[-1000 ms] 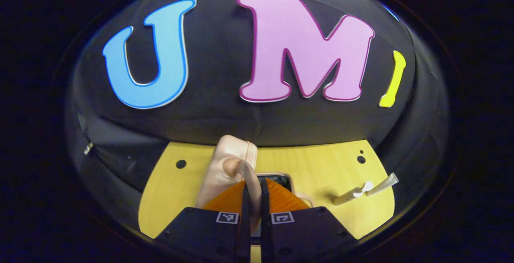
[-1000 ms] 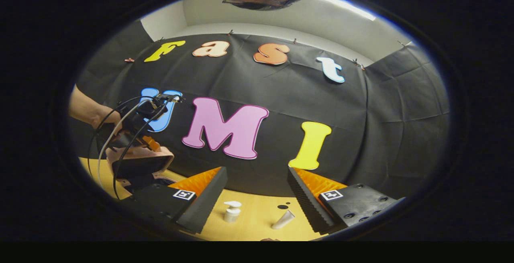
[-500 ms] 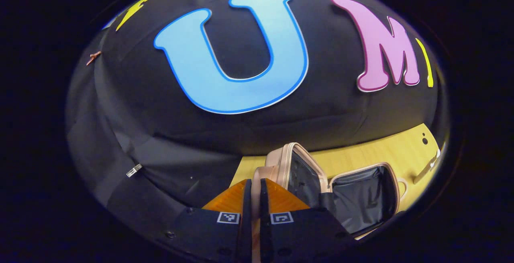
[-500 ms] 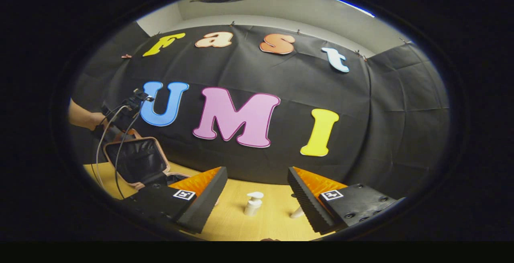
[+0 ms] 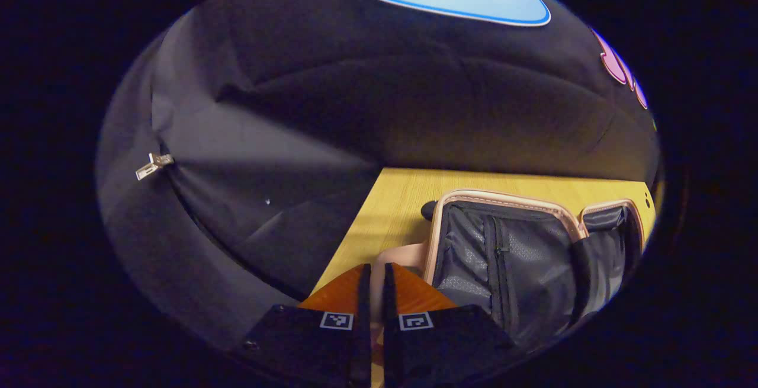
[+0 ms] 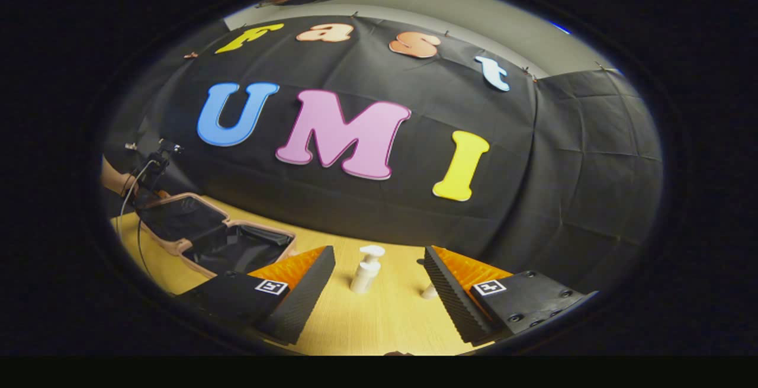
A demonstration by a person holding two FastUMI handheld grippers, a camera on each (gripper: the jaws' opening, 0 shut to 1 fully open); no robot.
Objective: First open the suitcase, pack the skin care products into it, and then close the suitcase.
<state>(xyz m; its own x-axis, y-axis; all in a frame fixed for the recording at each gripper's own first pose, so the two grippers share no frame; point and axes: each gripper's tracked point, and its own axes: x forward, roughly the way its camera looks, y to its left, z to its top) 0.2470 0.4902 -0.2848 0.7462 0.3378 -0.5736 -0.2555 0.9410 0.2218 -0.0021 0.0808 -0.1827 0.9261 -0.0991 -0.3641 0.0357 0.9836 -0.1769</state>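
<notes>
The pink suitcase lies open on the wooden table, its dark lining facing up. My left gripper is shut on the pink rim of the lid at its near-left edge. In the right gripper view the open suitcase sits far left, with the left gripper and the hand holding it at the lid's outer end. My right gripper stands open above the table with nothing between its fingers. A white pump bottle stands upright just beyond it, and a small white tube rests by the right finger.
The yellow wooden table runs up to the black cloth wall behind. The table's left edge lies close to the open lid. Cables hang from the left gripper.
The left gripper has swung the lid from upright down and back until it lies nearly flat. The right gripper has tipped down and come closer to the pump bottle.
</notes>
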